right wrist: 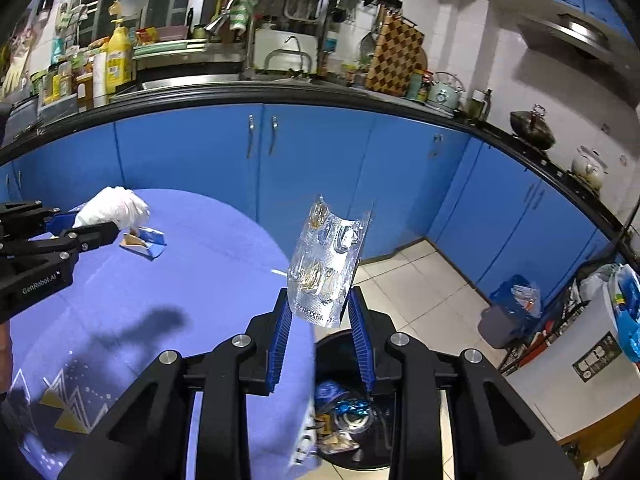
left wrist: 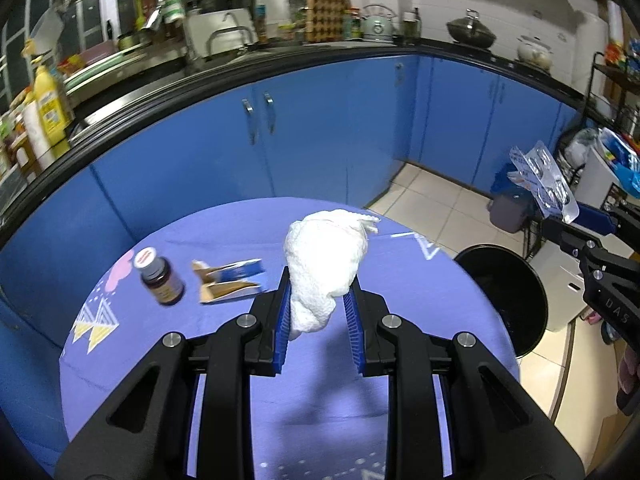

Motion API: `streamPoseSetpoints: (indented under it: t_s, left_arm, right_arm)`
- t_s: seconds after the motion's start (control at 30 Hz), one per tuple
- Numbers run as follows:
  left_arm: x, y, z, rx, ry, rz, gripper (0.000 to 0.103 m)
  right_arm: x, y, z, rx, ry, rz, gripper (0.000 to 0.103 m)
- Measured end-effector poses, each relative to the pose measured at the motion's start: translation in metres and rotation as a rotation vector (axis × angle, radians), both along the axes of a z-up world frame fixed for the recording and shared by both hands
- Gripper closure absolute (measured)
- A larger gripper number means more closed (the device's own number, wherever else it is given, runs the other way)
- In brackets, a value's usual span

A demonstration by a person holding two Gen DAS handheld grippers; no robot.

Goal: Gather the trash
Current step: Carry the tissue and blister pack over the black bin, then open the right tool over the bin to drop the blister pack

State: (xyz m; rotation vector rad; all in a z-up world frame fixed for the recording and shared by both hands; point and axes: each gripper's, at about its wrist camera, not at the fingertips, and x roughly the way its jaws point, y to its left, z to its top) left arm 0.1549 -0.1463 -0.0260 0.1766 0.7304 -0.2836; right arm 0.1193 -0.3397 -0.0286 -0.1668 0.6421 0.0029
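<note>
Both loads are lifted: the right gripper [right wrist: 318, 312] pinches a blister pack [right wrist: 326, 264] above the black bin [right wrist: 352, 412] at lower centre (release next), while the left gripper [left wrist: 318, 294] clamps a crumpled tissue [left wrist: 326, 260] over the surface [left wrist: 224, 232].

Round table [left wrist: 360, 380] under a purple cloth with white and yellow triangle prints plus a pink patch near the left edge; on the cloth, left of centre, a small dark brown bottle [left wrist: 160, 280] with a red-and-white cap, apparently lying tilted; just beside it to the right, not touching, a torn-open blue and white carton [left wrist: 234, 282] lying flat, brown inside showing; seen again from the right wrist view as the same carton [right wrist: 146, 242] on the far left part of the tabletop [right wrist: 180, 280]; beige tiled floor [left wrist: 432, 200] beyond the right edge; on those tiles, close against the table, a black round bin [left wrist: 508, 300], litter visible inside [right wrist: 348, 412].
</note>
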Motion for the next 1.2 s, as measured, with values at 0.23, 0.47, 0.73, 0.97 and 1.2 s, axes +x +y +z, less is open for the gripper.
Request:
streamPoseSetpoints:
  t_s: [0.23,0.47,0.73,0.97,1.2]
  left_arm:
    - [0.002,-0.035,0.002,0.022,-0.005,-0.049,0.078]
    - [0.003,-0.060,0.004,0.034,-0.015,-0.081,0.078]
    - [0.006,-0.075,0.001,0.047,-0.006,-0.091,0.078]
    - [0.006,-0.083,-0.003,0.057,-0.001,-0.100,0.078]
    - [0.002,-0.092,-0.002,0.062,0.000,-0.113,0.078]
  right_arm:
    - [-0.006,-0.027,0.005,-0.011,-0.026,-0.043,0.074]
    - [-0.005,-0.050,0.008,0.004,-0.049,-0.067,0.072]
    - [0.001,-0.066,0.013,0.003,-0.092,-0.081,0.066]
    - [-0.005,-0.075,0.015,-0.077,-0.187,-0.177,0.010]
    - [-0.013,-0.083,0.013,-0.101,-0.201,-0.191,0.009]
